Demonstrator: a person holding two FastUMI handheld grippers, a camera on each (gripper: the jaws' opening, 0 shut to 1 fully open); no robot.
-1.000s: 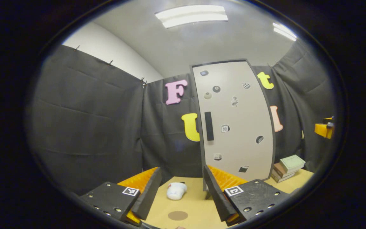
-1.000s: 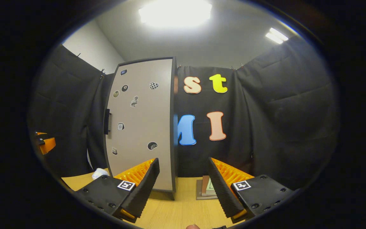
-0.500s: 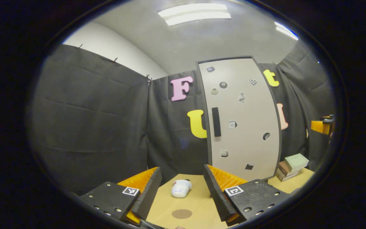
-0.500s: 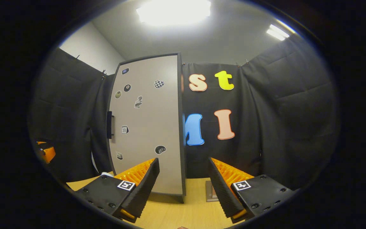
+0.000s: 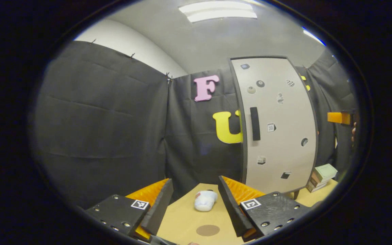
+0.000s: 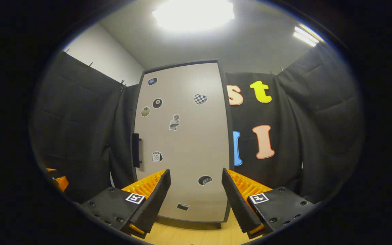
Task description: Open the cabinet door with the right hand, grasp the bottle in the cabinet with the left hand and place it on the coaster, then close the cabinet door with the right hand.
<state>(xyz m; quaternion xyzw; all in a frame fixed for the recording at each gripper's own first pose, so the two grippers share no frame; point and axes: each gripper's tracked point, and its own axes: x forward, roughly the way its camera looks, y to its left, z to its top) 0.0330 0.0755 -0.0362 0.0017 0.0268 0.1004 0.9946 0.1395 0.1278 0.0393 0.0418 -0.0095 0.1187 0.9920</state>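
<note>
Right now your right gripper (image 6: 196, 200) faces the shut cabinet door (image 6: 182, 143) with its jaws wide apart and empty, and the dark handle (image 6: 135, 150) sits off toward the door's left edge, so reach for it squarely or a finger may slip off. Your left gripper (image 5: 195, 207) hangs over the tabletop (image 5: 185, 223) with its jaws also wide and empty, above the brown coaster (image 5: 208, 230) and near a small white thing (image 5: 205, 200). I judge the bottle is behind the door, unseen; swing the door too fast and it may strike that left gripper.
</note>
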